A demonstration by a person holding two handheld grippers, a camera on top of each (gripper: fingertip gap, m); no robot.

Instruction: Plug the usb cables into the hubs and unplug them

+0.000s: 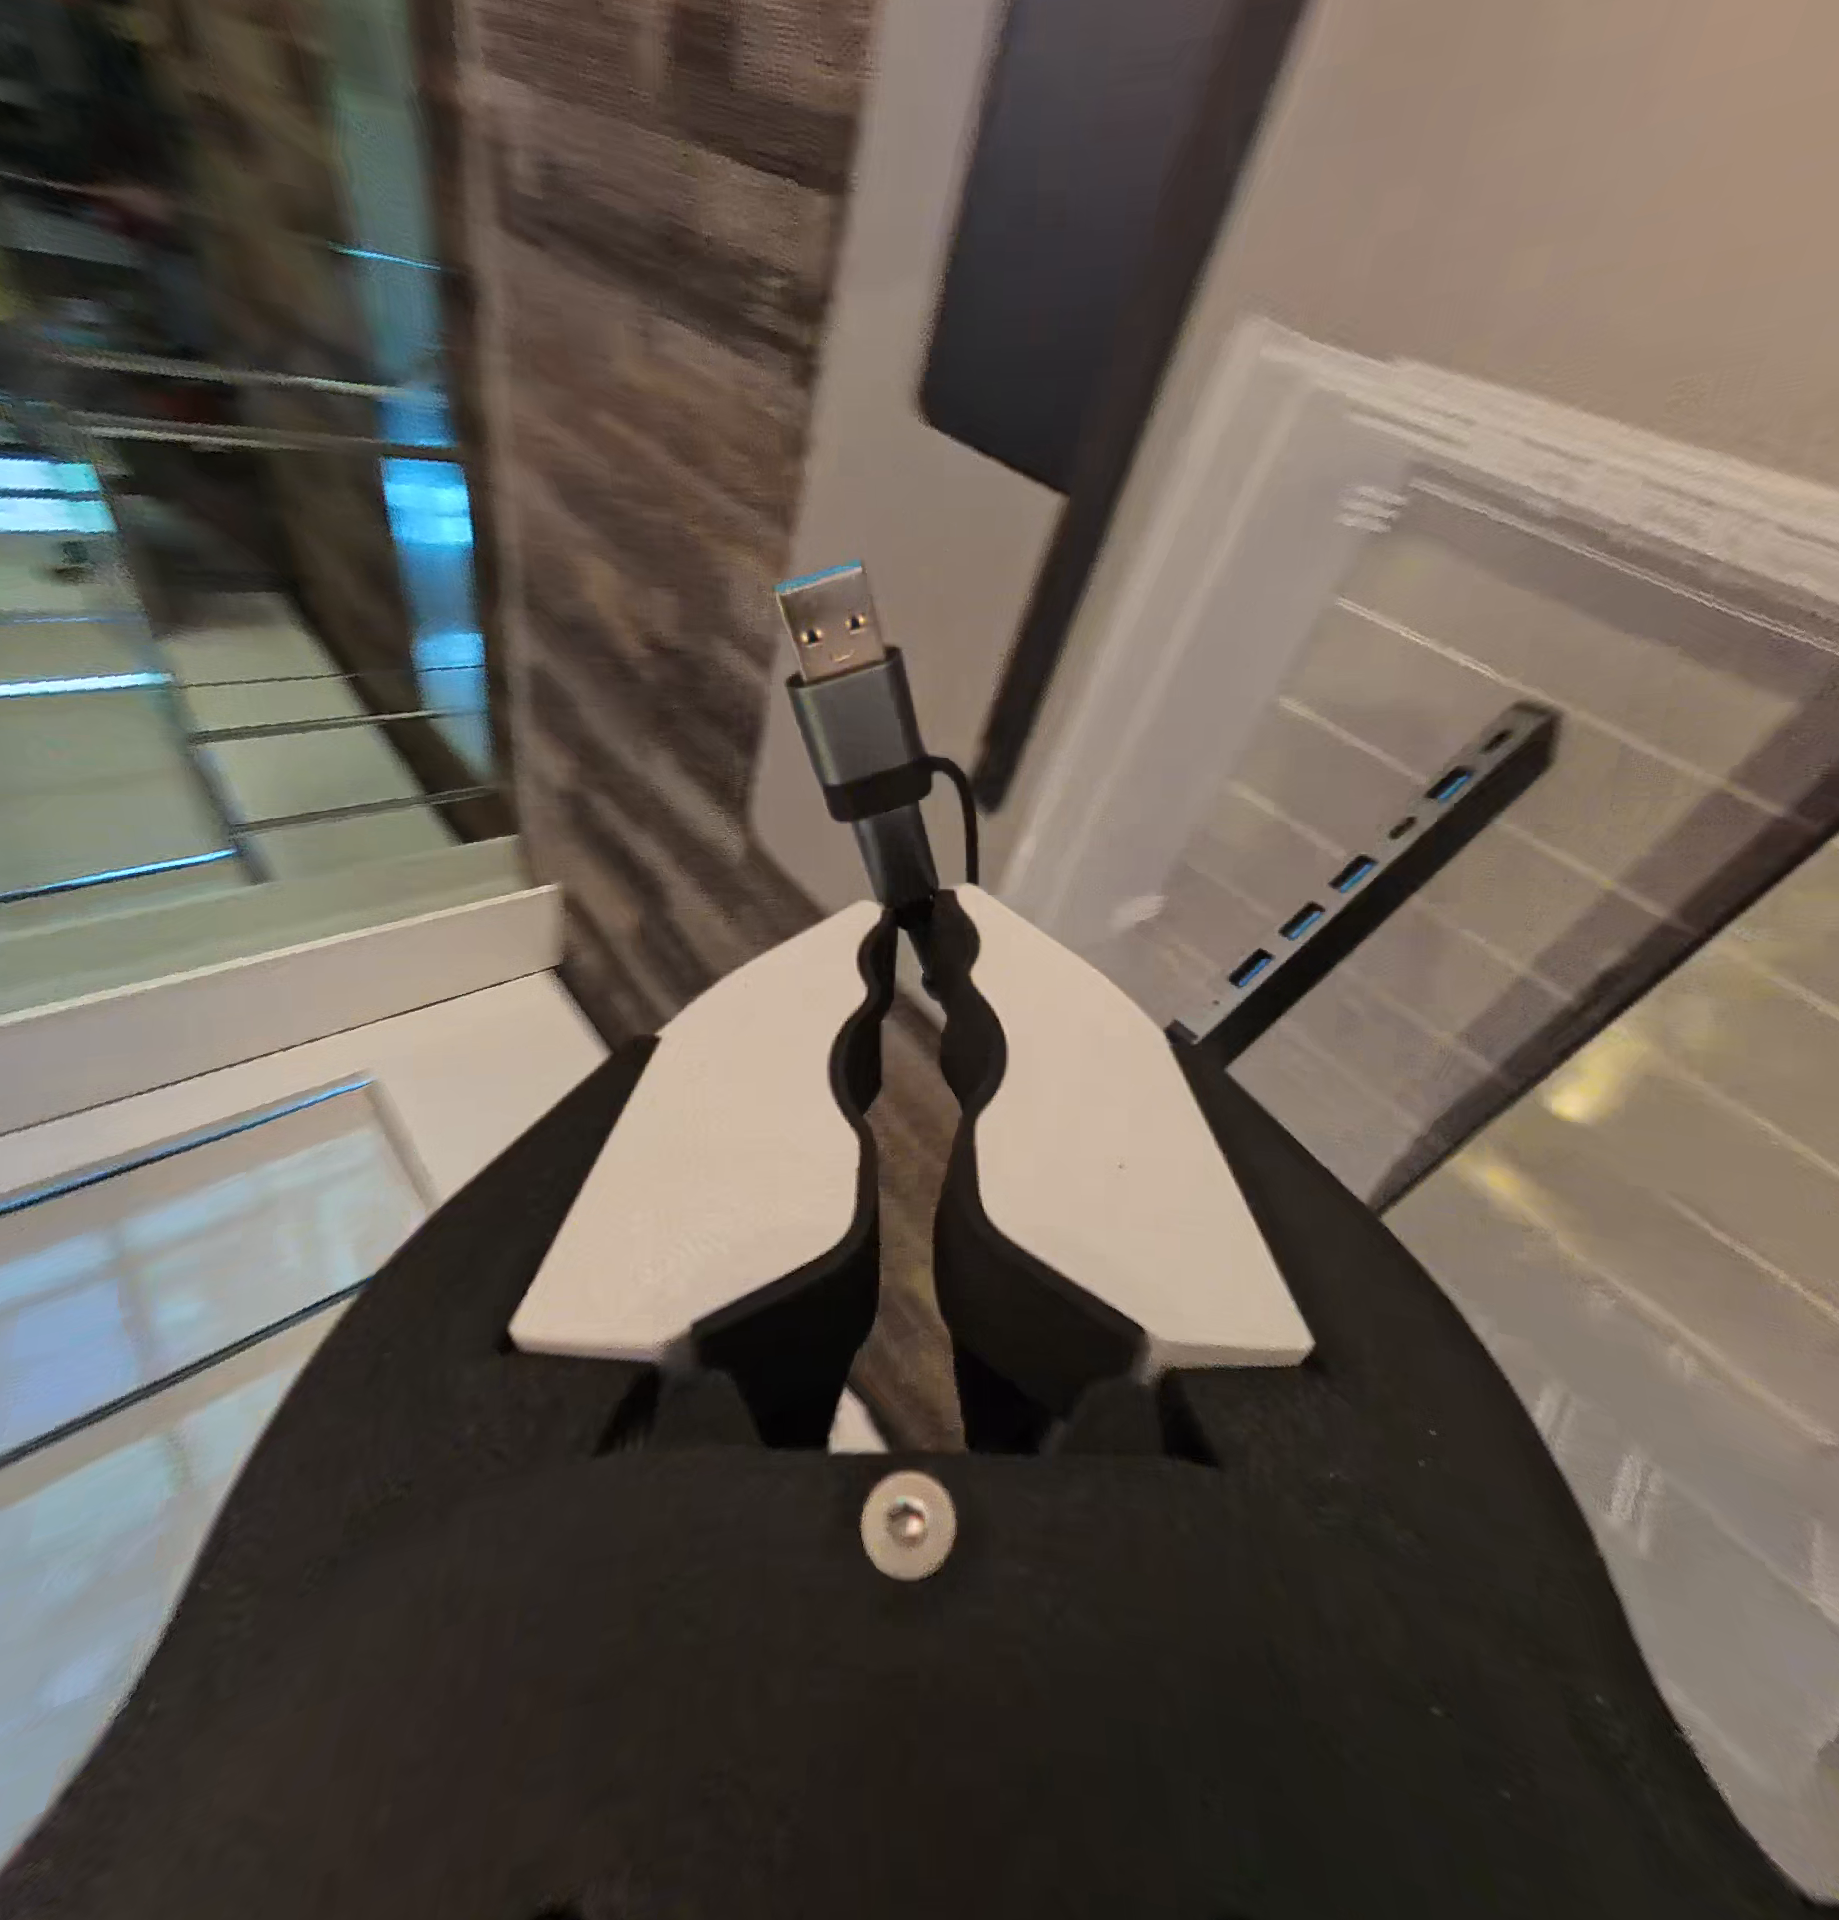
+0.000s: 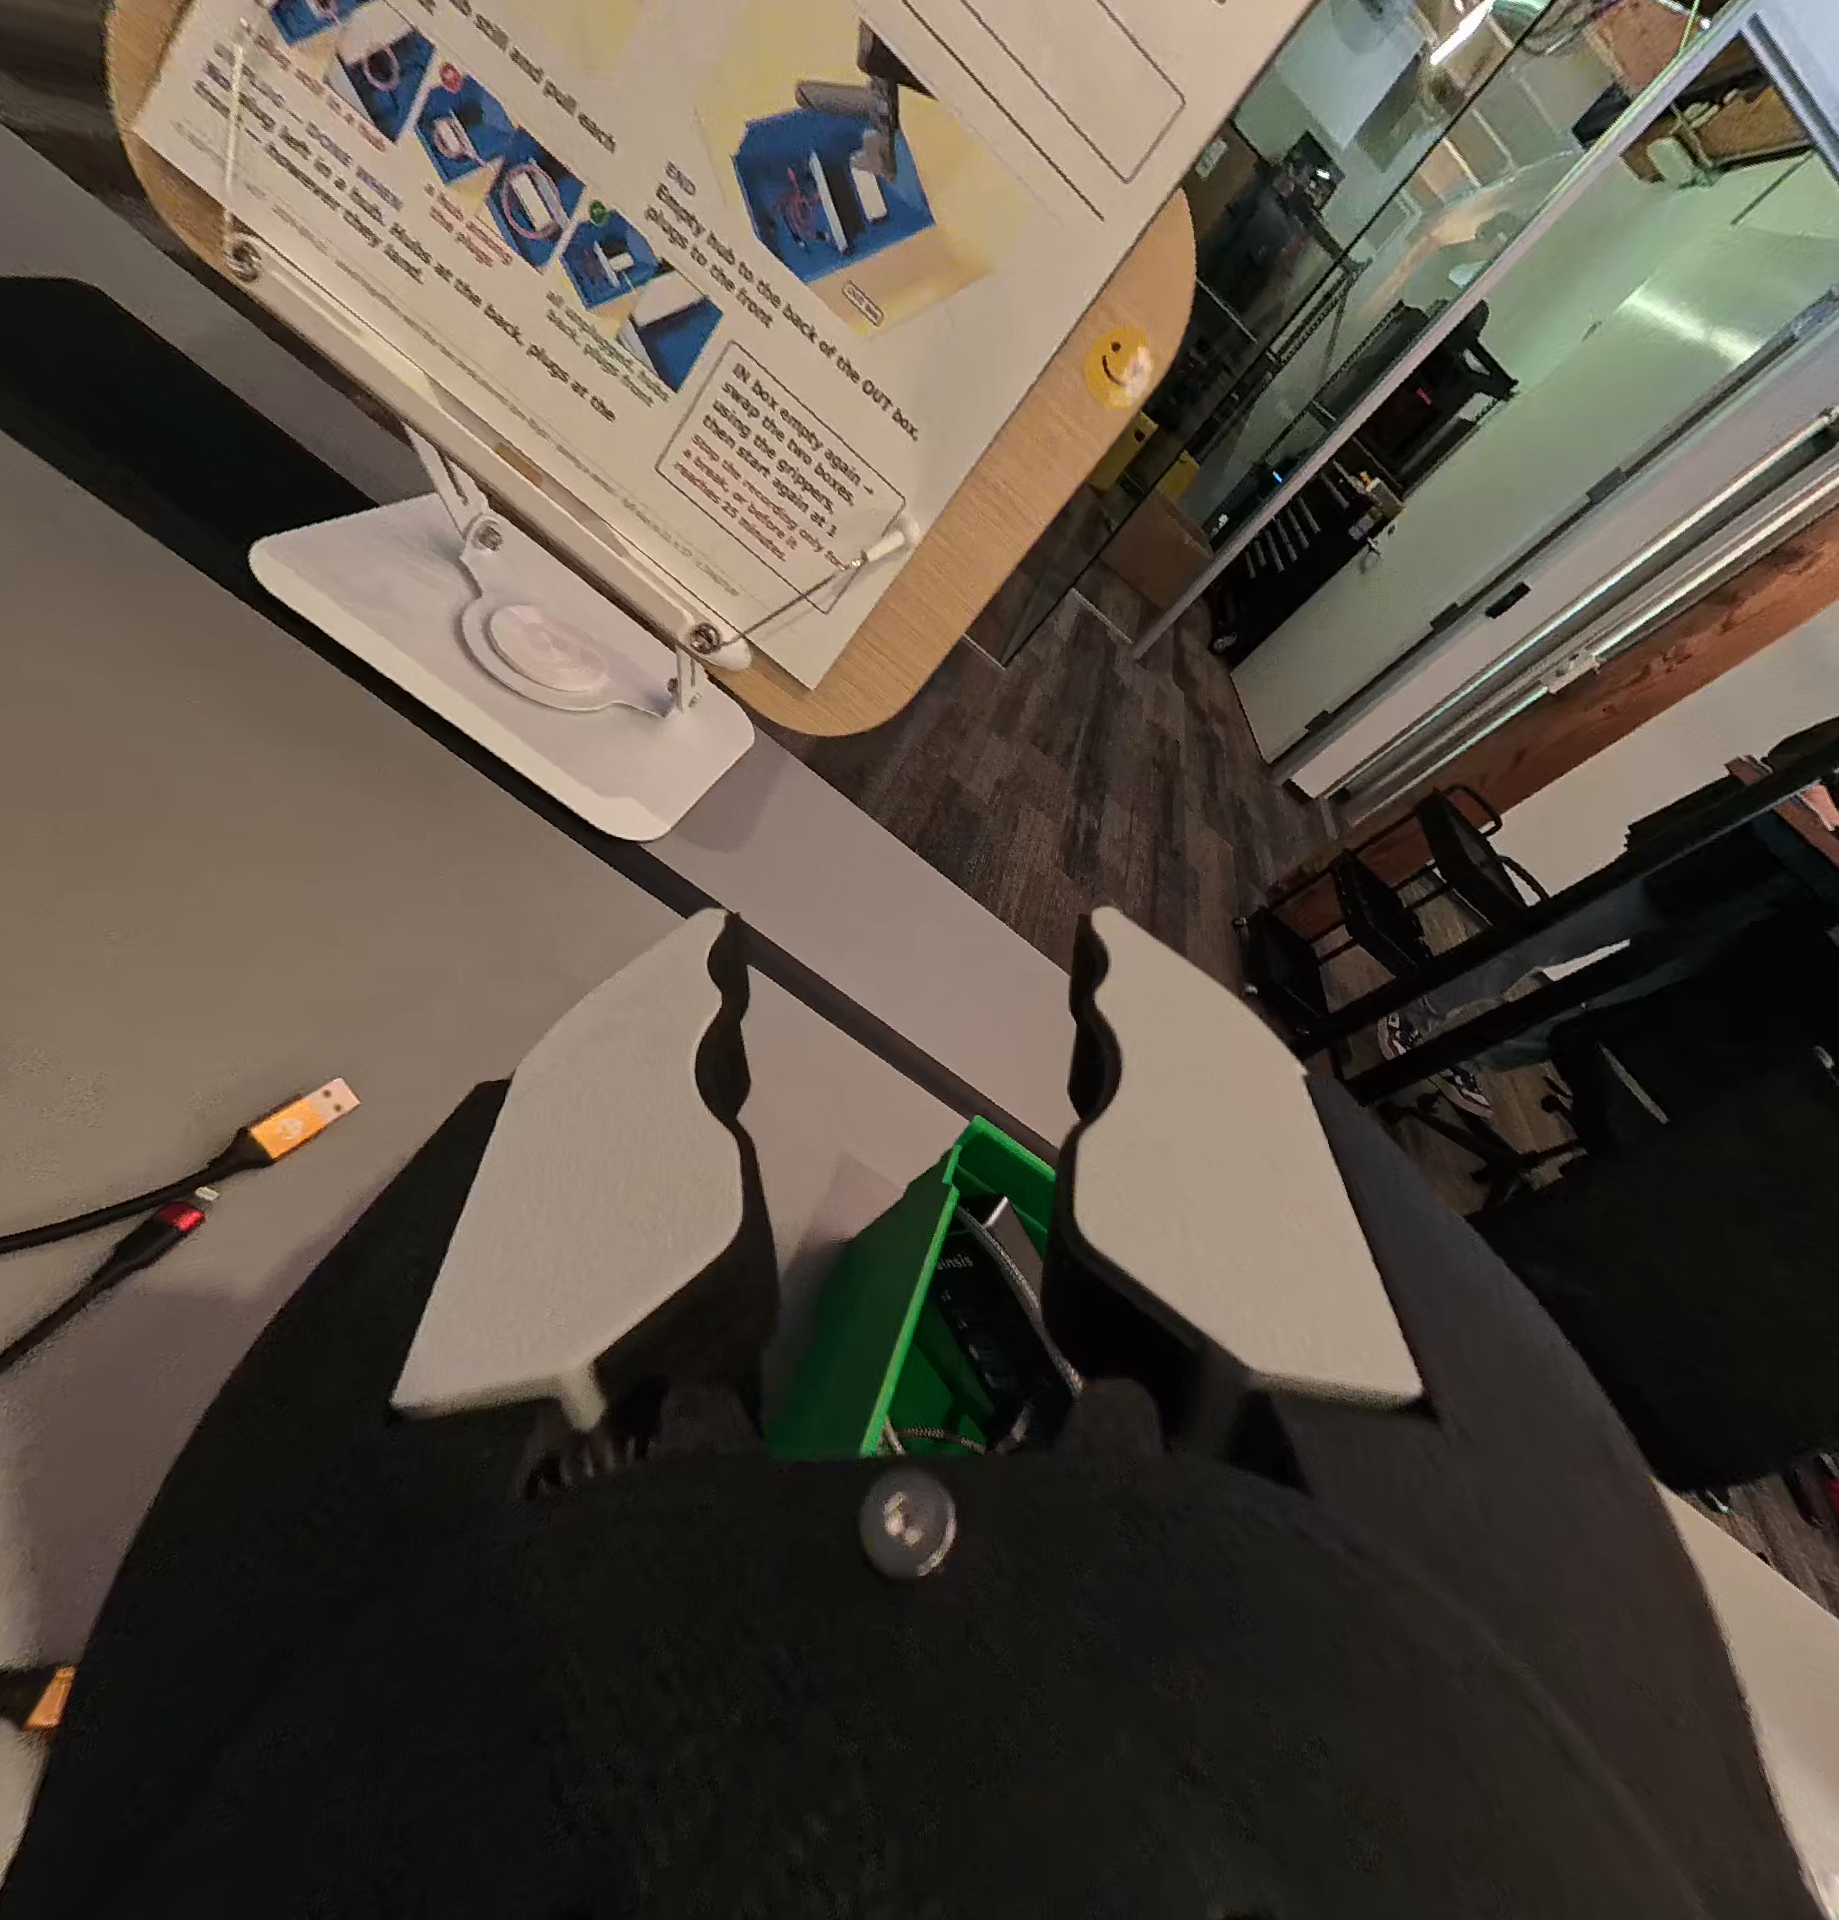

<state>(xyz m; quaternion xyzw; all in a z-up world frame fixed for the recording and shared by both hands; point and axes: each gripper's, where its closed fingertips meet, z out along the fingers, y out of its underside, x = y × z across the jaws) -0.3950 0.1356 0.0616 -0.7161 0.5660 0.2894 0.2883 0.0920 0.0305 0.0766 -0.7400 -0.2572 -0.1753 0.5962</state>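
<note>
One plug lifted clear, no port filled in view

The left tongs (image 1: 920,914) are clenched on the cable just behind a grey USB plug (image 1: 847,691), which stands up past the tips in the air, its metal end bare and in no socket. To its right a black hub (image 1: 1382,878) lies in a clear plastic box (image 1: 1517,582), well apart from the plug; the blue ports that show look empty, so this insertion seems yet to be made. The right tongs (image 2: 910,961) gape with nothing between them, above a green holder (image 2: 873,1320) with a dark device inside. On the grey worktop (image 2: 219,883) to their left lie an orange plug (image 2: 302,1122) and a red-tipped cable (image 2: 162,1226), loose.
</note>
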